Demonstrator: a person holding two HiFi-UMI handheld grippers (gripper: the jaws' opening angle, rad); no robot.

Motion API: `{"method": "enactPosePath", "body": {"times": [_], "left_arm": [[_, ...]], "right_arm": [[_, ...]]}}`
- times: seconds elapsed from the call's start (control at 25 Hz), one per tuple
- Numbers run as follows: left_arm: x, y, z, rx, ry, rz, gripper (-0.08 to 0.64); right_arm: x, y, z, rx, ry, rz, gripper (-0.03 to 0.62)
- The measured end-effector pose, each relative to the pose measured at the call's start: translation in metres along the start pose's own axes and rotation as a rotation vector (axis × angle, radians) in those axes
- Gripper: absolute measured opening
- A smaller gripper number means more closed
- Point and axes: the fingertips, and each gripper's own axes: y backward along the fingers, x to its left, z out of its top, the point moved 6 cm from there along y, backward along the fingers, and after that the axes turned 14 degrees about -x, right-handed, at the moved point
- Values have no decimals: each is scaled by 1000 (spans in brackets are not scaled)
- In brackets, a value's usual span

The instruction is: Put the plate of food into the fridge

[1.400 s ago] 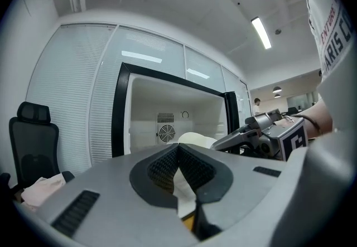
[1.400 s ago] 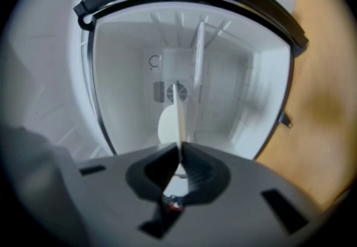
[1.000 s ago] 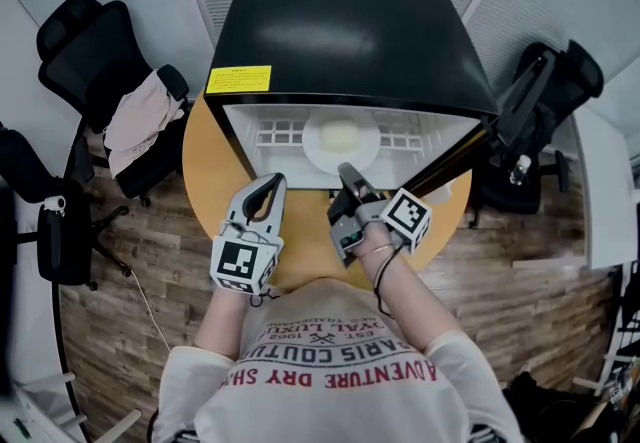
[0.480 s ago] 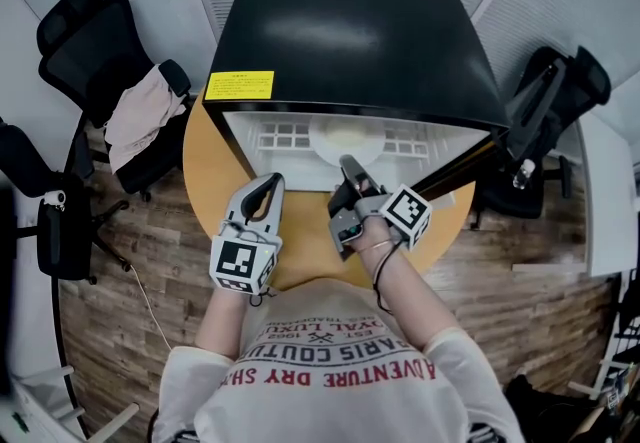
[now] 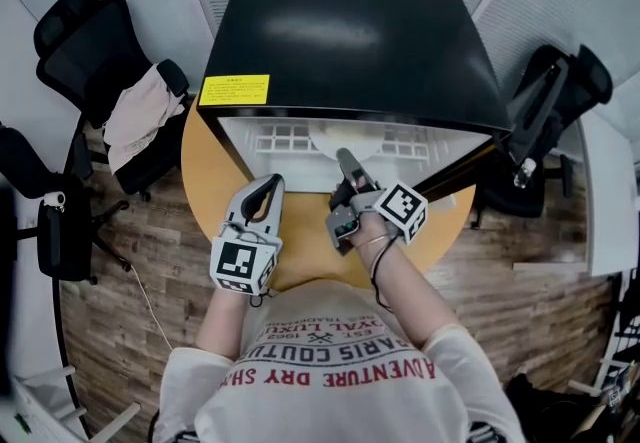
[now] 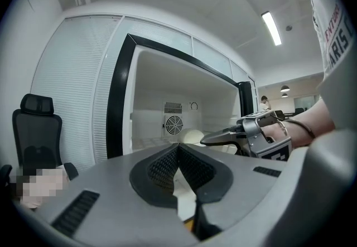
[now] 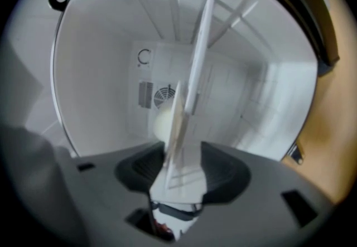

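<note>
You wear a white short-sleeved T-shirt (image 5: 330, 371) with red and dark block lettering across the chest. Your grey plastic left gripper (image 5: 268, 181) has black ribbed pads (image 6: 162, 168) inside its fingers and a black-and-white square-marker cube (image 5: 243, 266) behind them. A thin dark cord (image 5: 374, 276), perhaps a strap, loops behind your right hand (image 5: 375, 231).

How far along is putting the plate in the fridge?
Done: the plate looks set inside the fridge. In hand: the right gripper has just been opening, with the plate's rim between its jaws, unpinched. Still to do: draw the gripper clear.
</note>
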Motion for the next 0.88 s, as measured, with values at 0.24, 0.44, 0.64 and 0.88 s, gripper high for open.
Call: {"method": "enactPosePath", "body": {"times": [0.24,0.44,0.64,0.88], "left_arm": [[1,-4,-3,4,3,1,32],[1,-7,-4,5,4,1,32],[-3,-5,-2,1,7,-9,32],[-11,1,-2,1,13,-23,32]], "right_arm": [[2,-5,3,19,57,13,221],[1,-3,3,34,57,15,221],[-1,22,-2,37,26,-9,220],[-7,52,-10,86,122,-11,29]]}}
